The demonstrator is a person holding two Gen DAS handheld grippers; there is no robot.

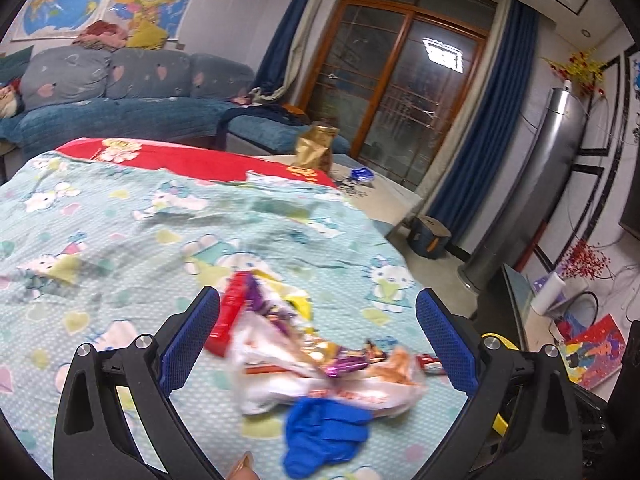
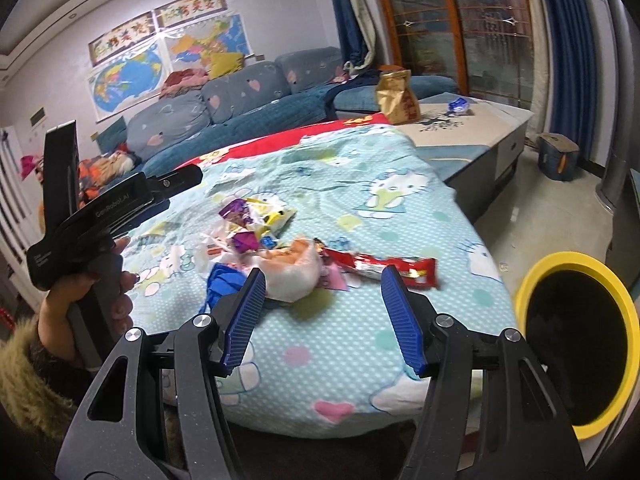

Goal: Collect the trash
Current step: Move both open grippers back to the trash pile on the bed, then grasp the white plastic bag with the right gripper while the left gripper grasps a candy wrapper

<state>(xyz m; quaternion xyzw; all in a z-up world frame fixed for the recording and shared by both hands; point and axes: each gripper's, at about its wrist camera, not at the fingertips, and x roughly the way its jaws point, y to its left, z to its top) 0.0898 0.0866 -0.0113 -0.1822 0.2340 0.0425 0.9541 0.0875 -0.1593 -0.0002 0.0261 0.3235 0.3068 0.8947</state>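
Left gripper [image 1: 318,324]: ribbed blue pads spread wide, grasping nothing, hovering above trash pile [image 1: 316,356] of crinkled foil and plastic wrappers on dotted fleece blanket [image 1: 120,216]. Right gripper [image 2: 324,300]: jaws likewise parted, empty, near glossy red wrapper [image 2: 384,268]. Round yellow-rimmed bin [image 2: 576,344], dark interior, beside blanket edge. Crumpled blue piece [image 1: 320,436] nearest left gripper.

**Litter heaped on a cartoon-cat blanket, bin close by**

Right tongs [image 2: 323,314] spread wide, blue pads apart, empty, hovering above the blanket [image 2: 400,208]. Just ahead: red wrapper [image 2: 394,270], crumpled white bag [image 2: 294,274], blue scrap [image 2: 224,280], purple foils [image 2: 238,212]. Yellow-rimmed bin [image 2: 576,356] at right, off the blanket's edge. Left tongs [image 2: 176,182] raised at left, hand-held; opening hidden.
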